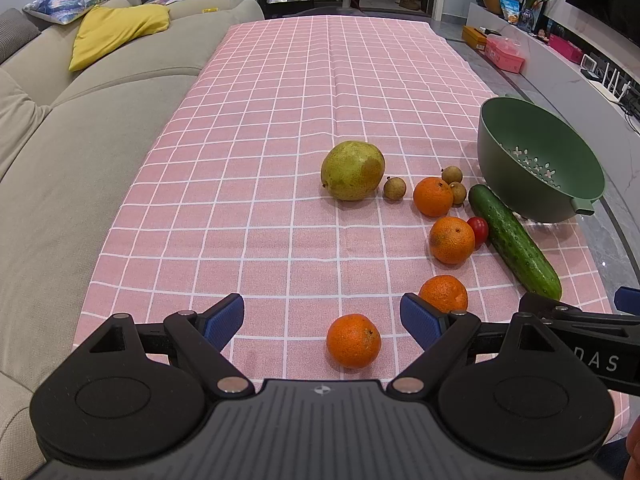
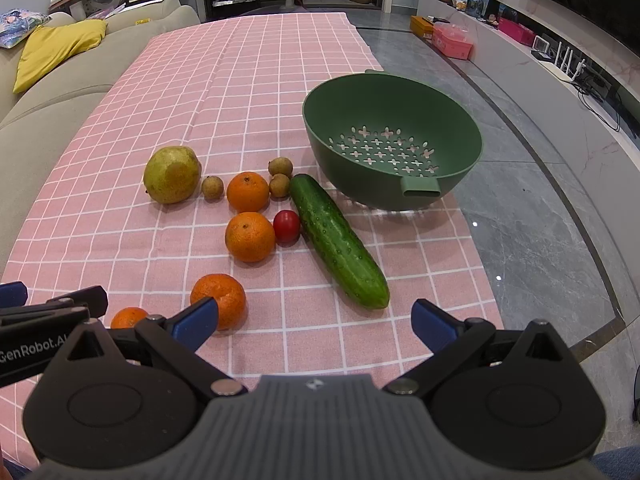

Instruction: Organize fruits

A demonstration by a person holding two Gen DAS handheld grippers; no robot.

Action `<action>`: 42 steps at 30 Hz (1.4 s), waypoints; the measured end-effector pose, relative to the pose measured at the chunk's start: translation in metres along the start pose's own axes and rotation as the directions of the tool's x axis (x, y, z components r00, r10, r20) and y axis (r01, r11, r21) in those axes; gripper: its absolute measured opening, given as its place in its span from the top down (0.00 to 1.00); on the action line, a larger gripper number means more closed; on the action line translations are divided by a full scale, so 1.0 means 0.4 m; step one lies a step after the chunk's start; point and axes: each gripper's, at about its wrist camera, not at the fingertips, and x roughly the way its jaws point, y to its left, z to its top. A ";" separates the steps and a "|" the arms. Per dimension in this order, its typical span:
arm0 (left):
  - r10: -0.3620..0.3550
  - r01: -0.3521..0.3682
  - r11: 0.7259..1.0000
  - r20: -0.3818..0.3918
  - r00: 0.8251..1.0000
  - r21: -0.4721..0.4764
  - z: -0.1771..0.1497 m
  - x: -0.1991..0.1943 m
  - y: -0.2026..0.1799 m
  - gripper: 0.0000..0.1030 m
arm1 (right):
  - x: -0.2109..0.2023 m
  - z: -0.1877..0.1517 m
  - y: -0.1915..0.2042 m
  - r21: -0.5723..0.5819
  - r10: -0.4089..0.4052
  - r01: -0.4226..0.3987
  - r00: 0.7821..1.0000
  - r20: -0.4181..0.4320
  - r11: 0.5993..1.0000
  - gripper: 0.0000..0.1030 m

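Left claw (image 1: 322, 318) hangs wide open over the nearest small round orange tangerine (image 1: 353, 340); soft peel probably, so I'd pinch gently across its middle. Right claw (image 2: 314, 320) gapes too.

Four oranges (image 2: 247, 191), three longans (image 2: 212, 187), one pear (image 2: 172, 175)

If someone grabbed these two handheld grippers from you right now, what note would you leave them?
Left gripper: open, empty, hovering over the nearest orange.
Right gripper: open, empty, near the cucumber tip.
Green colander: empty, at the cloth's right edge.
On the pink checked tablecloth: four oranges, a pear, three longans, a cherry tomato and the cucumber, all loose.
Done: nothing sorted yet.
Left: probably move the fruit into the colander, starting with the nearest oranges.
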 end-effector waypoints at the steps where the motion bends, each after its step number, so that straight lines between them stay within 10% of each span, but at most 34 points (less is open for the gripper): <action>1: 0.000 0.000 1.000 0.000 1.000 0.000 0.000 0.000 0.000 0.00 | 0.000 0.000 0.000 0.000 0.000 0.000 1.000 0.000 1.000 0.04; 42: -0.012 0.012 1.000 -0.002 1.000 0.003 -0.001 -0.002 0.001 0.01 | 0.009 -0.002 0.000 0.000 0.003 -0.003 1.000 -0.004 1.000 0.04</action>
